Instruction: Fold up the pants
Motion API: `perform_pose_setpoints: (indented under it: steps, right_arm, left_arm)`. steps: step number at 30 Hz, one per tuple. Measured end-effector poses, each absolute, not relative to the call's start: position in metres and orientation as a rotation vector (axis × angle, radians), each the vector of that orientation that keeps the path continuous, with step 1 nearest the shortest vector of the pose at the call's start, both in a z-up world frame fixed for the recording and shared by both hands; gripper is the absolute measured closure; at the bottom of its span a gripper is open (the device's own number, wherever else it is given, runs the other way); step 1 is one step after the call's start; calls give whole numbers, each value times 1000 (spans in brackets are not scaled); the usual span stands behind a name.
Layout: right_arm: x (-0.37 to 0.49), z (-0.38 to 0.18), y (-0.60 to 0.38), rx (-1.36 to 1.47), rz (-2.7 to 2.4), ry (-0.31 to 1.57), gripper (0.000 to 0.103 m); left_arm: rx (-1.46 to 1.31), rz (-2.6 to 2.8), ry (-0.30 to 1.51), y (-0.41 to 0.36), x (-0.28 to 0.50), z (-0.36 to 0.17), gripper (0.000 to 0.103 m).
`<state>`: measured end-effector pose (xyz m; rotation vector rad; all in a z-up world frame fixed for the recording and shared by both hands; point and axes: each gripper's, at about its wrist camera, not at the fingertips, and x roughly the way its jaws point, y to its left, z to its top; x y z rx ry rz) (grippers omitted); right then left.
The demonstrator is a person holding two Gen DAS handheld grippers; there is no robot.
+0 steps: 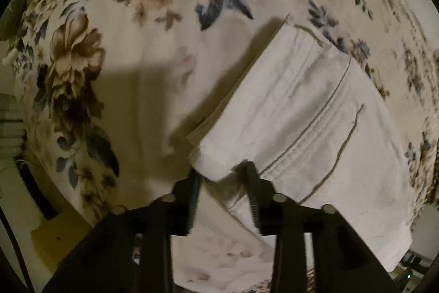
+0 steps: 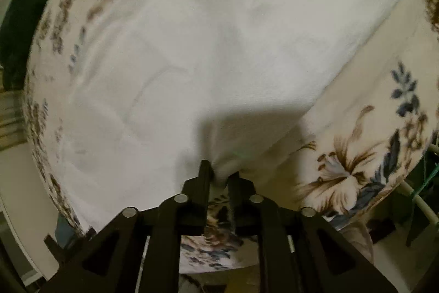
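Left gripper (image 1: 223,173) pinches pants (image 1: 301,111) hem; right gripper (image 2: 221,173) likewise; floral bedspread (image 1: 115,51) beneath.

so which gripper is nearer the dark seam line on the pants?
Left. The left gripper pinches the pants corner beside the seam line; the right gripper grips plain white cloth, no seam visible there.

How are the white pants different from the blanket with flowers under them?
The pants are plain white; the floral blanket has brown and blue flowers. The pants are folded in layers; the blanket lies spread out. Both grippers, left and right, pinch the pants, not the blanket. Both are soft cloth.
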<state>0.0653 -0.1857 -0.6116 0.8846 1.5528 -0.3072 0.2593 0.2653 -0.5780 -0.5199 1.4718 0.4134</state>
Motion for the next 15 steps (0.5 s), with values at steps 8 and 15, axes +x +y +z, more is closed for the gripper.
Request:
perform_pose_setpoints:
  steps: [8, 15]
  right_arm:
    - [50, -567, -241, 882, -284, 1442, 42]
    - [22, -515, -428, 947, -683, 1173, 42]
  left_arm:
    - [-137, 261, 1386, 139, 263, -505, 9]
    - [10, 30, 1441, -51, 283, -522, 9]
